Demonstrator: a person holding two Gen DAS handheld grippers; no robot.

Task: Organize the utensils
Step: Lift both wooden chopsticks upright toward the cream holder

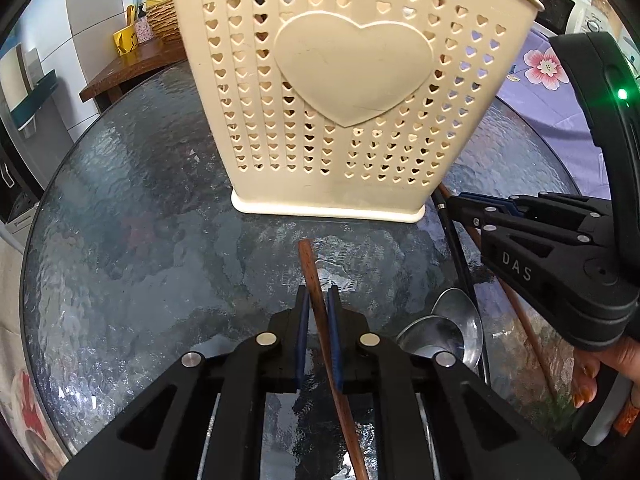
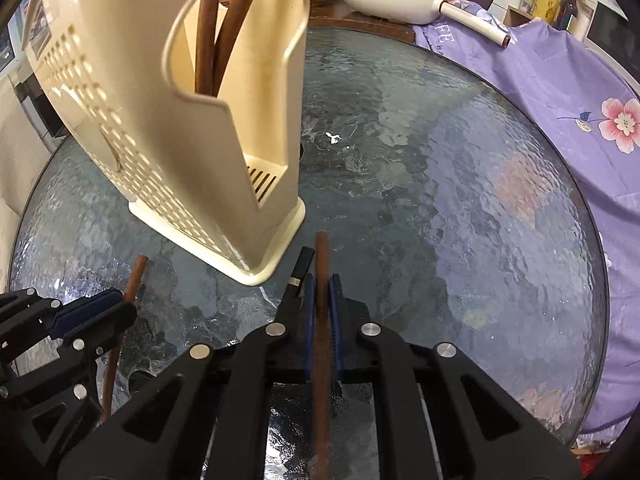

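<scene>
- Left wrist view: the left gripper points down at a round, rippled dark glass table; its blue-padded jaws are clamped on a thin brown wooden chopstick, whose tip pokes out ahead of the pads while its shaft runs back under the camera.
- Just beyond that tip stands a cream plastic utensil holder, upright on the glass, its wall pierced with small hearts around one large raised heart.
- To the right lie two silver metal spoons, bowls overlapping, beside a thin black rod and a second brown wooden stick on the table.
- The right gripper reaches in from the right edge, held by a hand low in that corner.
- Right wrist view: the right gripper is closed on that second brown stick, which stands straight between the blue pads, its end reaching past them towards the holder's base.
- A black handle with a silver band lies just left of those pads.
- The cream holder shows its open side compartment, where two brown wooden handles lean inside.
- The left gripper sits at lower left with its chopstick.
- A purple flowered cloth covers the table's far right edge.
</scene>
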